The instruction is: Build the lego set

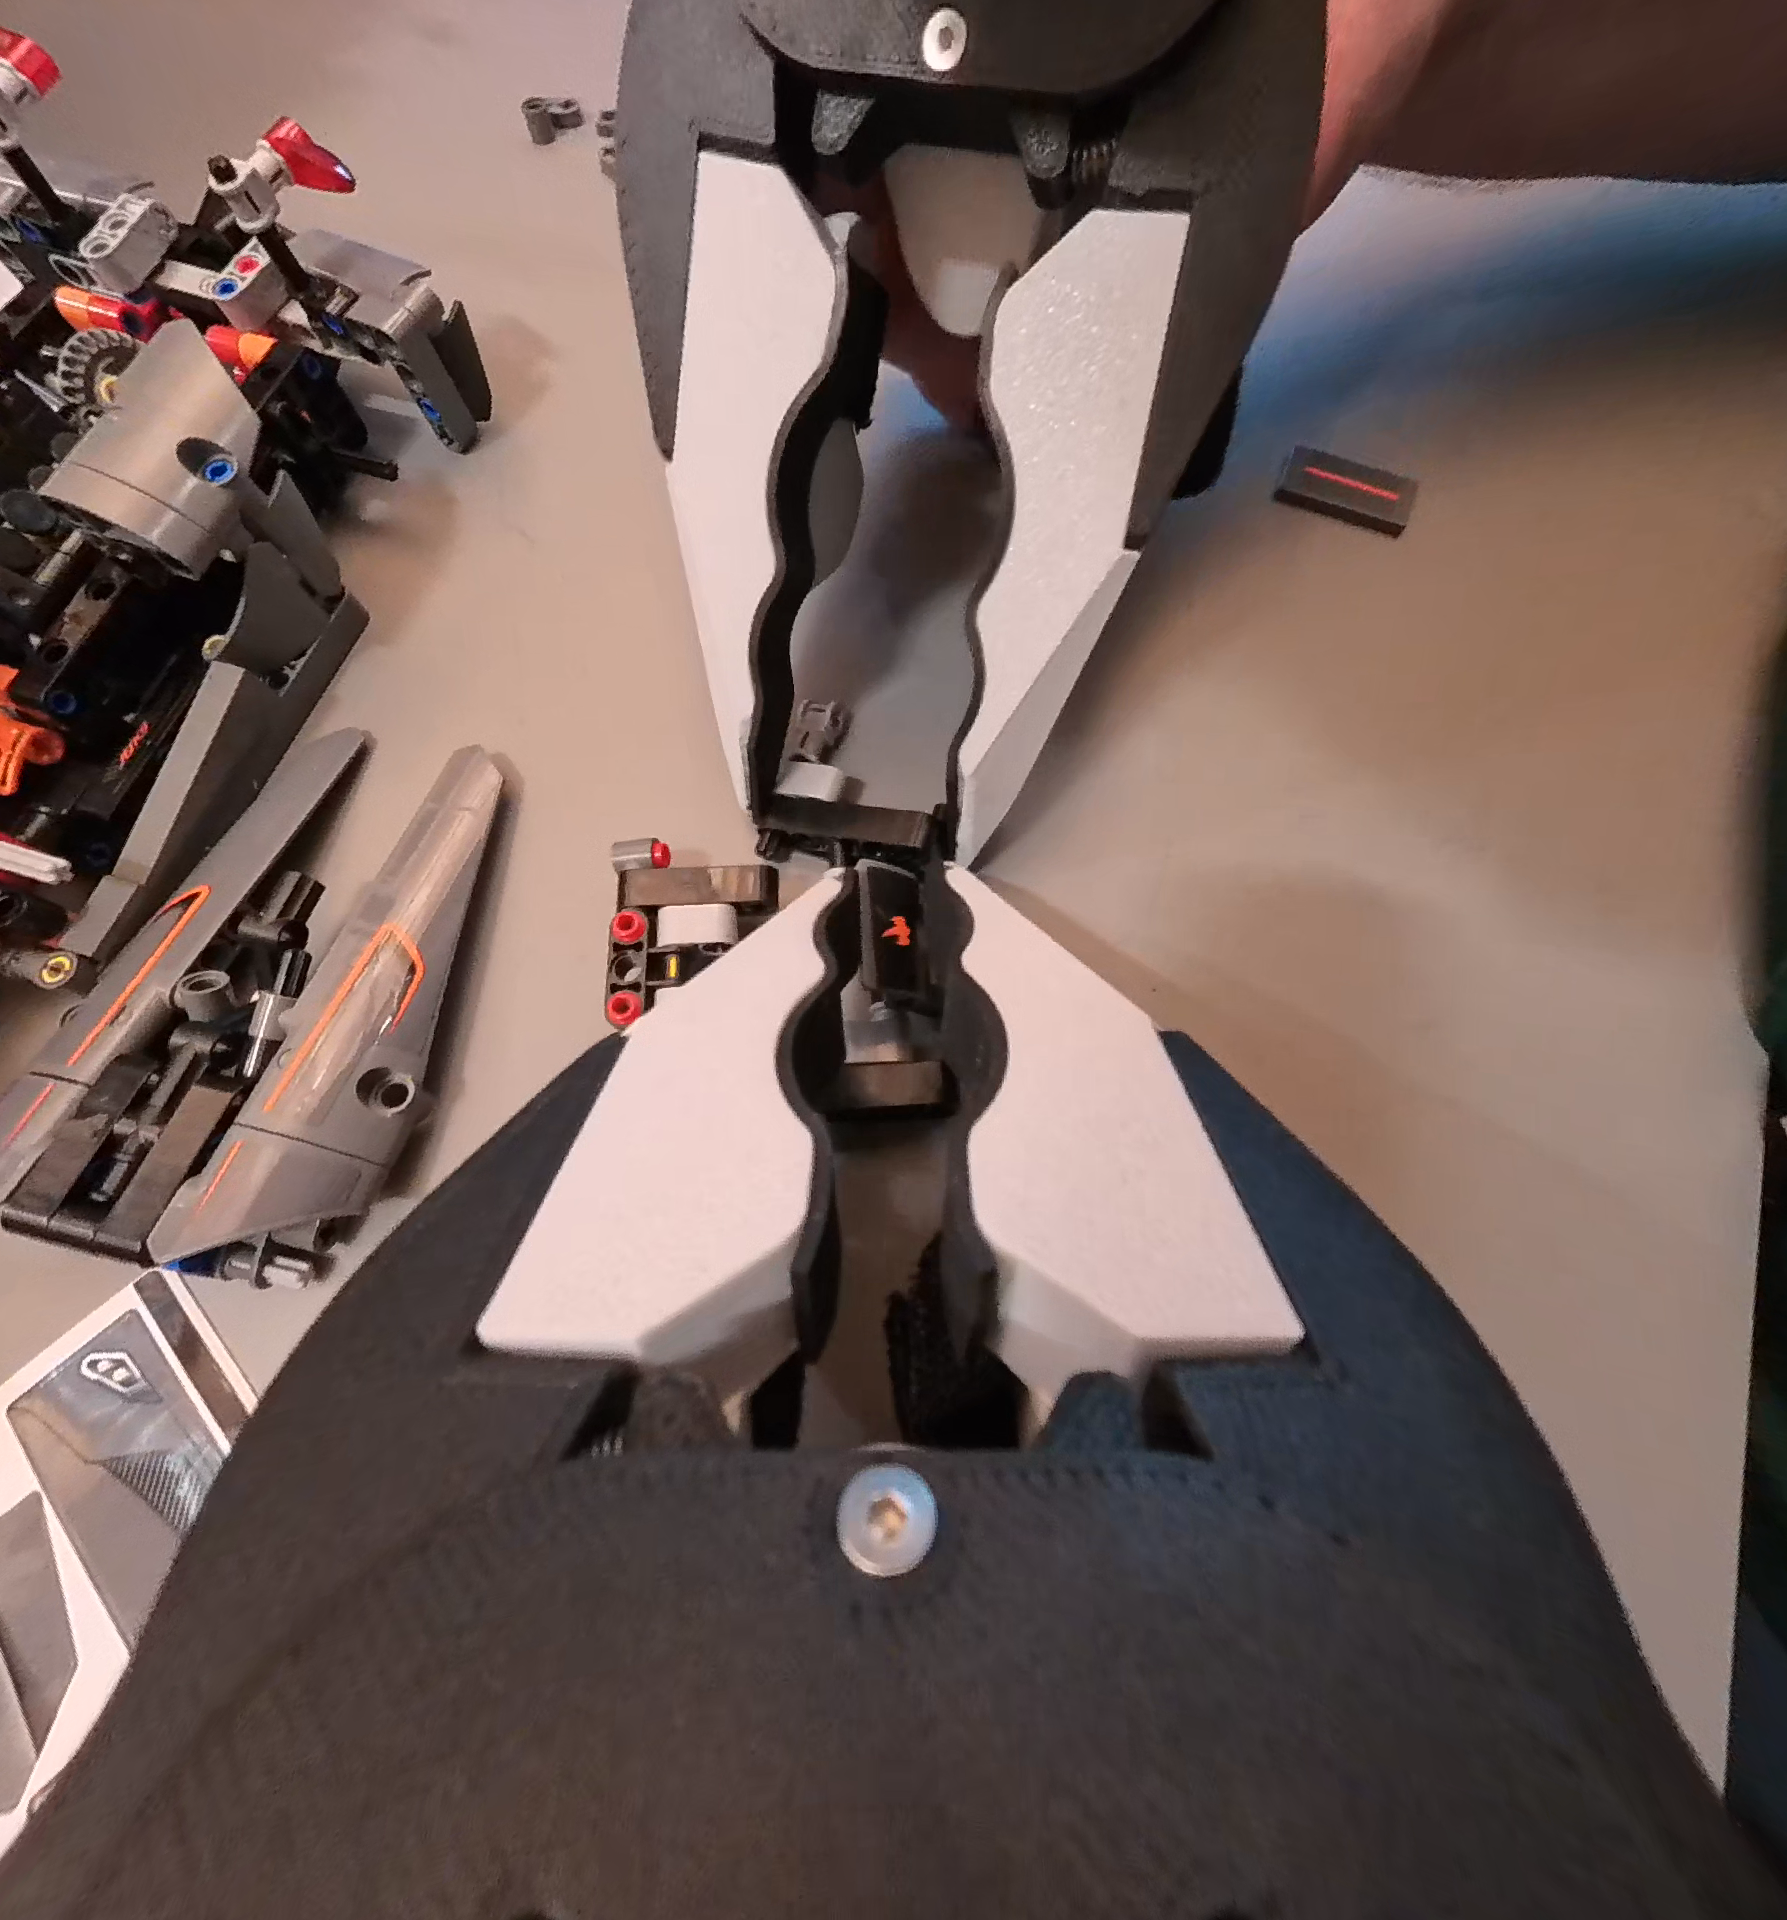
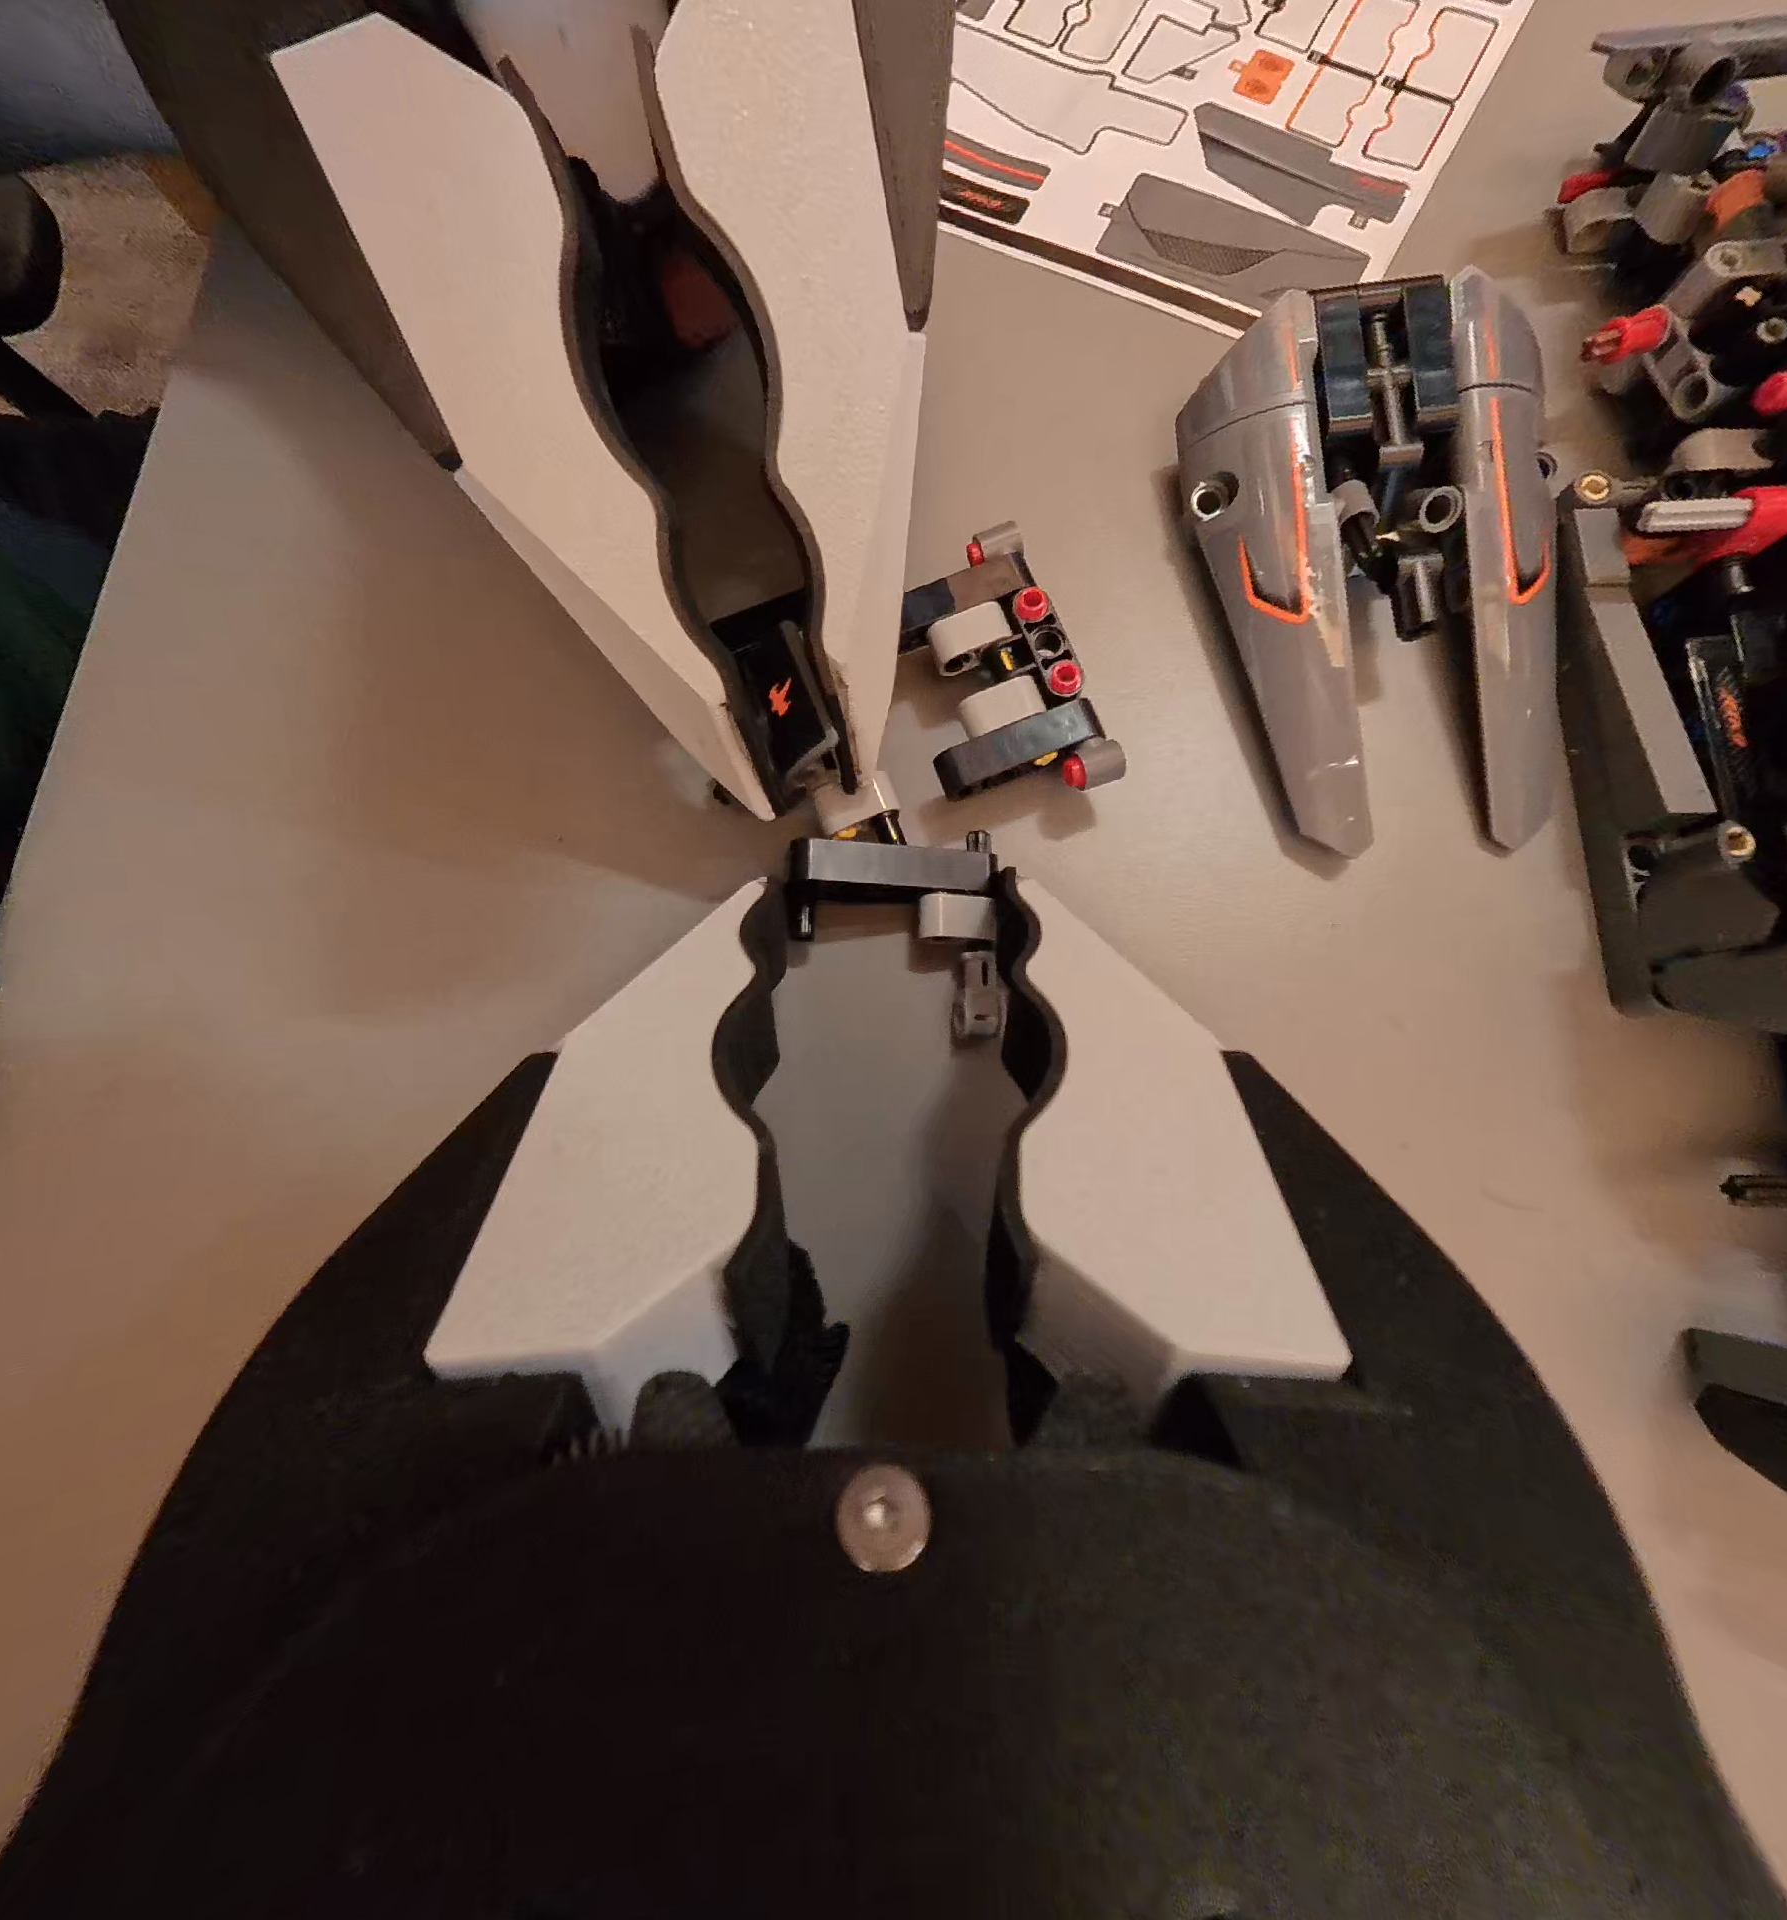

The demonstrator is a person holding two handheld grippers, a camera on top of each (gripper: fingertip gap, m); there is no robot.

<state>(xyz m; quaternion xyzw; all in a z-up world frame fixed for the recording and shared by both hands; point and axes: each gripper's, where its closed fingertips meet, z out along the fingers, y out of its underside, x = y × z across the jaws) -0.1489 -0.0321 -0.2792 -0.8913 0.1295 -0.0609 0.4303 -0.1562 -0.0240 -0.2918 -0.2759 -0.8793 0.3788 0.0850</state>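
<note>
My left gripper (image 1: 889, 883) is shut on a small black piece with an orange mark (image 1: 894, 940), with a light grey part showing behind it between the fingers. My right gripper (image 2: 889, 883) is shut on a black beam (image 2: 889, 864) with a grey connector (image 2: 956, 914) on it. The two grippers meet tip to tip above the table. In the right wrist view the left gripper (image 2: 816, 779) comes in from the upper left, and a white and black pin end (image 2: 868, 810) of its piece points at the beam. In the left wrist view the right gripper (image 1: 853, 826) comes in from above.
A partly built car model (image 1: 120, 468) stands at the left. A grey panel assembly with orange stripes (image 1: 245, 1039), a small assembly with red pins (image 1: 660, 935) and a sticker sheet (image 1: 58, 1455) lie near it. A black tile with a red line (image 1: 1346, 488) lies by the table's right edge. The tips of both grippers are at nearly the same place.
</note>
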